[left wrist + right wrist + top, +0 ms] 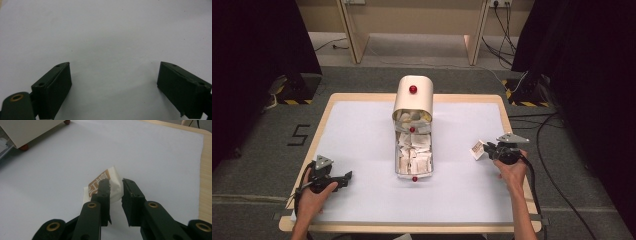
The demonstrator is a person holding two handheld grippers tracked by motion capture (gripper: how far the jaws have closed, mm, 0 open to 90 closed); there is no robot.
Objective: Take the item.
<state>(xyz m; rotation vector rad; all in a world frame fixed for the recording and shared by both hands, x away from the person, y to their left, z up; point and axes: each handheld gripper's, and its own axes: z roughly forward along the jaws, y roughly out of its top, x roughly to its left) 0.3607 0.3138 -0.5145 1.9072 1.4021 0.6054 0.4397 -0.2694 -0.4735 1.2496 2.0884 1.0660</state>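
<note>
A cream bread-bin-style box (413, 100) with red knobs stands at the table's far middle. Its drawer (428, 162) is pulled toward me and holds several white sachets. My right gripper (485, 150) is at the right of the table, shut on a white sachet (476, 149) with a brown label. In the right gripper view the sachet (110, 173) sits pinched between the near-closed jaws of the right gripper (115, 182), just above the white mat. My left gripper (346, 177) rests at the front left, open. The left gripper (113, 75) has nothing between its wide-apart jaws.
A white mat (362, 130) covers the wooden table (325, 110). The box's corner (30, 130) and a red foot (23, 147) lie ahead-left of the right gripper. Dark curtains, cables and stand bases ring the table on the floor.
</note>
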